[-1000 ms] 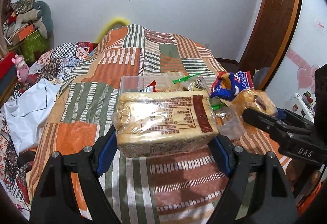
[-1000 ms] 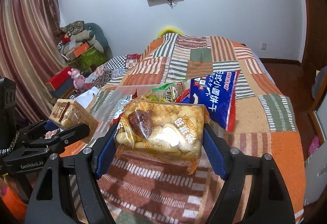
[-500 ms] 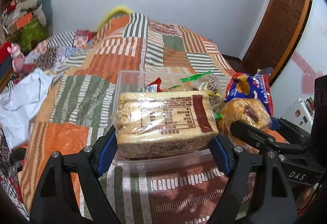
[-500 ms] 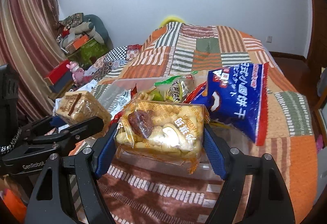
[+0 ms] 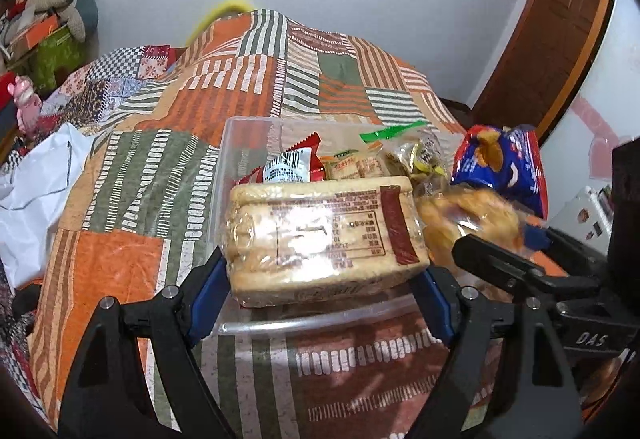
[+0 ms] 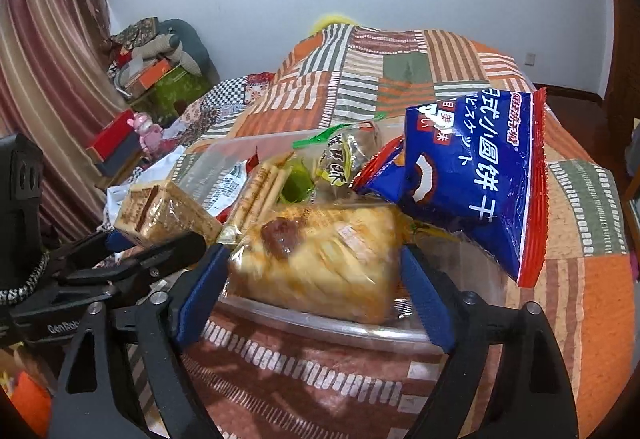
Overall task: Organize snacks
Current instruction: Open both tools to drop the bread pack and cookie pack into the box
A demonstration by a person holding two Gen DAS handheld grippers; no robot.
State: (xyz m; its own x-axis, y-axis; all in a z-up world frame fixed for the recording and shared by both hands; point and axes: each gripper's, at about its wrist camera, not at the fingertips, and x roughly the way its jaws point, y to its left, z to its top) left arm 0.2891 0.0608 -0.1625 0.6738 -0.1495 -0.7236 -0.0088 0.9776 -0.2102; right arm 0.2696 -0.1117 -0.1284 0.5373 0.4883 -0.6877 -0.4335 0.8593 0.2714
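Observation:
A clear plastic bin (image 5: 248, 127) with several snack packets in it sits on the patchwork bed. My left gripper (image 5: 320, 271) hangs over the bin's near rim, and its blue pads still press a wrapped pale loaf (image 5: 320, 231) while the jaws start opening. My right gripper (image 6: 310, 253) is opening. A pack of golden bread (image 6: 320, 263) sits blurred between its pads, free of them, low inside the bin (image 6: 320, 323). A blue biscuit bag (image 6: 472, 175) leans at the bin's right side. The loaf (image 6: 160, 207) shows at the left of the right wrist view.
The striped quilt (image 5: 132, 175) spreads round the bin. A white plastic bag (image 5: 32, 191) lies at the bed's left edge, with a pink toy (image 5: 26, 99) and stacked boxes (image 6: 160, 79) beyond it. A brown door (image 5: 552, 31) stands to the right.
Both grippers came forward and down over the bin. The right jaws widened and the bread pack slipped down between them, tilting into the bin. The loaf stays gripped in the left.

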